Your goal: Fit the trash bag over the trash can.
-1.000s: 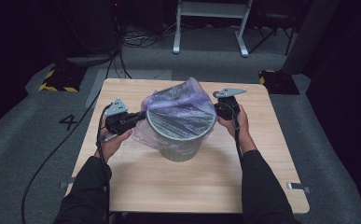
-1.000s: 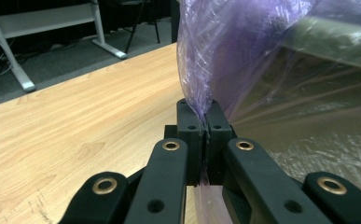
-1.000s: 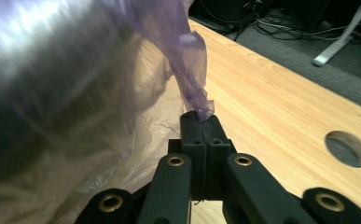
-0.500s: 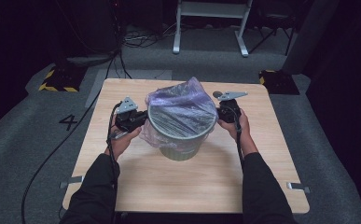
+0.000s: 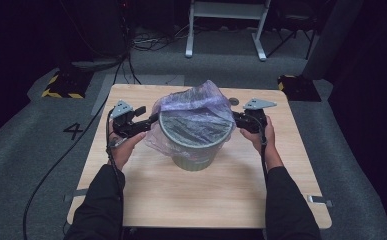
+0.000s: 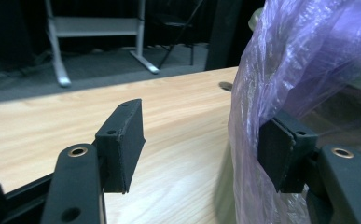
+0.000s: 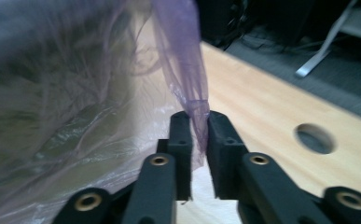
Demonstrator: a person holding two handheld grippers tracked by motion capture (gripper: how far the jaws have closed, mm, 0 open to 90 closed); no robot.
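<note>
A grey-green bin (image 5: 196,150) stands in the middle of the wooden table (image 5: 181,200), lined with a thin purple bag (image 5: 191,107) that bulges over its rim. At the bin's left side, my left gripper (image 5: 148,116) has just been opening. Its jaws stand wide apart (image 6: 201,140), and the bag film (image 6: 304,60) only brushes the right-hand pad (image 6: 276,149). My right gripper (image 5: 237,119) is at the bin's right rim. Its jaws (image 7: 197,126) have just been opening slightly, and a twisted strip of the bag (image 7: 194,70) hangs in the narrow gap between them.
A round hole (image 5: 234,101) in the tabletop lies behind the bin, near the right gripper. Metal stand legs (image 5: 226,30) and cables rest on the floor beyond the table's far edge. Bare wood stretches in front of the bin toward me.
The left gripper's jaws have opened and let go of the bag's left edge. The right gripper's jaws have parted a little around the film. The bag now puffs higher over the bin.
</note>
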